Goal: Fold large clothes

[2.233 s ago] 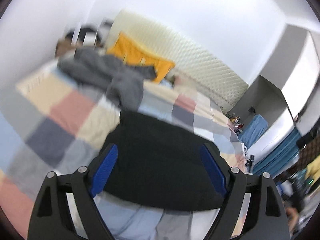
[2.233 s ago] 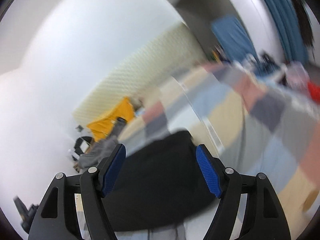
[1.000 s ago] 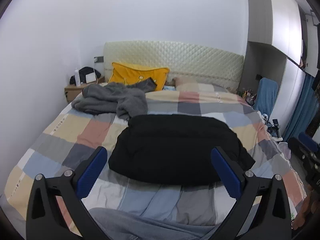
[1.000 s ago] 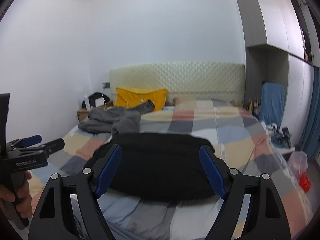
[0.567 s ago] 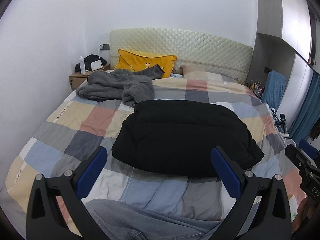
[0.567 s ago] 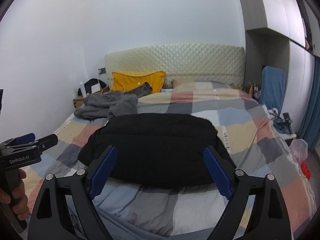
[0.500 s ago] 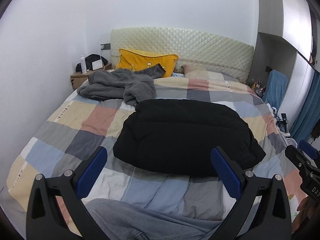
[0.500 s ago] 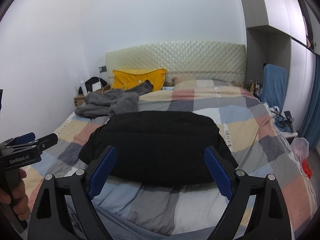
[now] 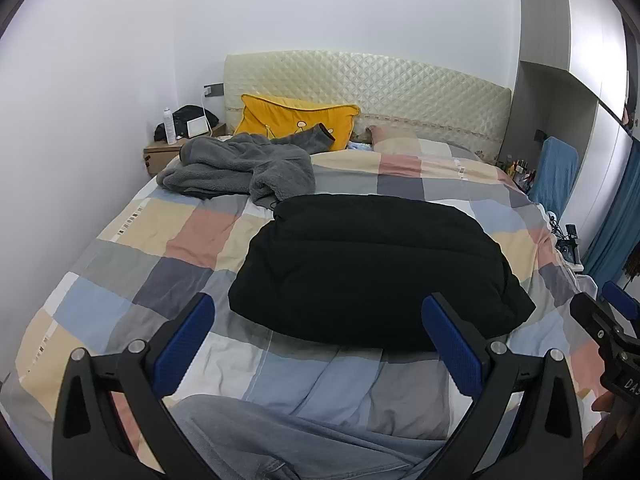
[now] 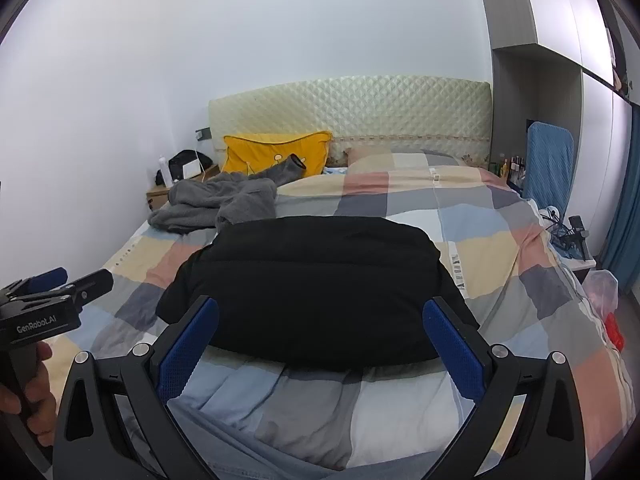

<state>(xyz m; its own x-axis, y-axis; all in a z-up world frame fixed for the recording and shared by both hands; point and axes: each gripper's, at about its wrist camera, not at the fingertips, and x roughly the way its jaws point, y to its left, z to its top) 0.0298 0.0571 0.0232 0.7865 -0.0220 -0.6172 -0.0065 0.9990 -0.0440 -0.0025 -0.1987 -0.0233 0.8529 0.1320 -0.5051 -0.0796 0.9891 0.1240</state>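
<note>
black jacket folded on the bed, both your grippers empty

your left gripper point(image 9: 318, 330) is spread wide with nothing in it; your right gripper point(image 10: 320, 330) is opening, nothing between its jaws. the folded black jacket point(image 9: 372, 268) lies mid-quilt point(image 9: 120, 264), just beside the grey fleece point(image 9: 240, 170).

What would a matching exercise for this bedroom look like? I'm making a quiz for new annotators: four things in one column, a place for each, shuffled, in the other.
Things:
1. black garment
2. grey fleece garment
3. yellow pillow
4. blue towel

Places:
A. leaning against the headboard
B. crumpled near the bedside table
C. off the bed, by the wardrobe
D. folded in the middle of the checked duvet

Pairs: 1-D, 2-B, 3-A, 4-C
</note>
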